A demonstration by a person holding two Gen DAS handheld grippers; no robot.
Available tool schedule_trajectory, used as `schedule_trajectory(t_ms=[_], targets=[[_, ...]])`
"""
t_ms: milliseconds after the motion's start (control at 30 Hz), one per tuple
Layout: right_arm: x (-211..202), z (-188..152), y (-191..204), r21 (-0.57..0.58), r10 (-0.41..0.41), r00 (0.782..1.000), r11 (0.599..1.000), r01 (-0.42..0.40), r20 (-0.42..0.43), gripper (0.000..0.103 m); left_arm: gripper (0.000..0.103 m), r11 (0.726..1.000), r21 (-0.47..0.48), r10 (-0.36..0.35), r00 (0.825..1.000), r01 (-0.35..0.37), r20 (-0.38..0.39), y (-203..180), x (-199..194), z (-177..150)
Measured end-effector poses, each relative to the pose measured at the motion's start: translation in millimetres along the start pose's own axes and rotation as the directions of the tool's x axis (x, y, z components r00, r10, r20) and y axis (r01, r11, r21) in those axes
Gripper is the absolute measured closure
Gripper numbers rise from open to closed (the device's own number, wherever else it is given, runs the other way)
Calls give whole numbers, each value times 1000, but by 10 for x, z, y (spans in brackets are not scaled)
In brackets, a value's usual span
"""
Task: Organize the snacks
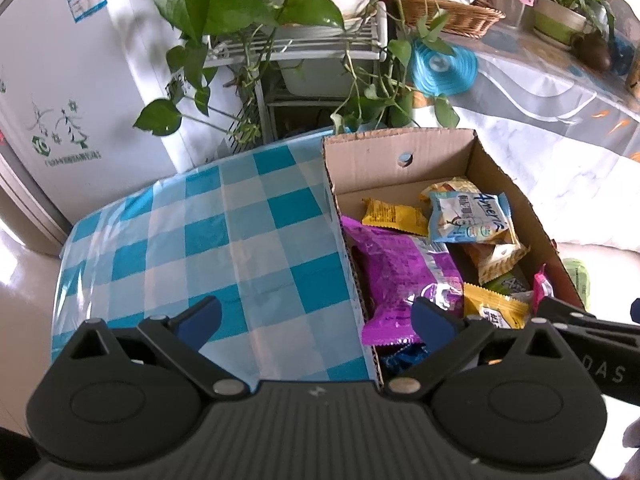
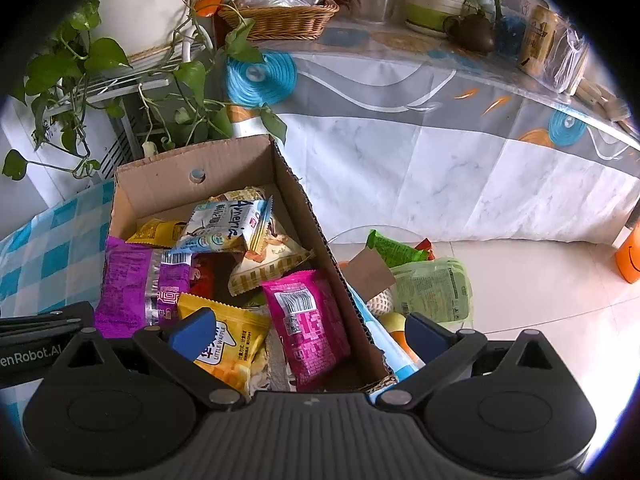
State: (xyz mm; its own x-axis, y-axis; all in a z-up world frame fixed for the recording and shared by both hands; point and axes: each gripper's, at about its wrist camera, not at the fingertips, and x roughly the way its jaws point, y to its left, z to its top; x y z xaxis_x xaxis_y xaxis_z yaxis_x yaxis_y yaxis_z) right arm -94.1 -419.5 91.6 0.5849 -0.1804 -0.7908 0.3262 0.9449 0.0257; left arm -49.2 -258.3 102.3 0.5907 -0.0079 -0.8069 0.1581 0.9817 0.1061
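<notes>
Left gripper: fingers spread wide, nothing between them, at the bottom of the left wrist frame, above the blue-checked tablecloth and the near left wall of the cardboard box.

Right gripper: likewise released and empty, at the bottom of the right wrist frame, over the near end of the box.

Box contents, near to far in the right wrist view:
- Yellow waffle packet, lower centre, just behind the left blue fingertip.
- Magenta packet, leaning against the right wall.
- Purple bag, along the left wall.
- Cream-and-yellow packet, centre.
- Light blue packet, resting on top of the others.
- Small yellow packet, toward the far left corner.

Outside the box, right of centre, on the pale floor: a pale green bag and a darker green packet.

Upper frame: a draped table carrying a wicker basket and a potted plant. Trailing vine leaves occupy the upper left.
</notes>
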Motion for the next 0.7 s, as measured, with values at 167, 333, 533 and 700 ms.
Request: schedule_trajectory(t_ms=[167,333,533,700], targets=[[13,7,16,-4,-4,1000,1000,4,-2,0,3,1000,-12,-5,1000,5,-5,26,25,9],[17,16,18,-3,-5,1000,1000,5,1,0,3,1000,-17,-3,1000,3,1,27,43,19],[28,23,36,-11,-9,1000,1000,9,-1,0,3,1000,3,-6,1000,6,-16,14,87,19],[23,27,37,-9,-4,1000,1000,4,-1,0,3,1000,2,-5,1000,5,-22,22,86,16]])
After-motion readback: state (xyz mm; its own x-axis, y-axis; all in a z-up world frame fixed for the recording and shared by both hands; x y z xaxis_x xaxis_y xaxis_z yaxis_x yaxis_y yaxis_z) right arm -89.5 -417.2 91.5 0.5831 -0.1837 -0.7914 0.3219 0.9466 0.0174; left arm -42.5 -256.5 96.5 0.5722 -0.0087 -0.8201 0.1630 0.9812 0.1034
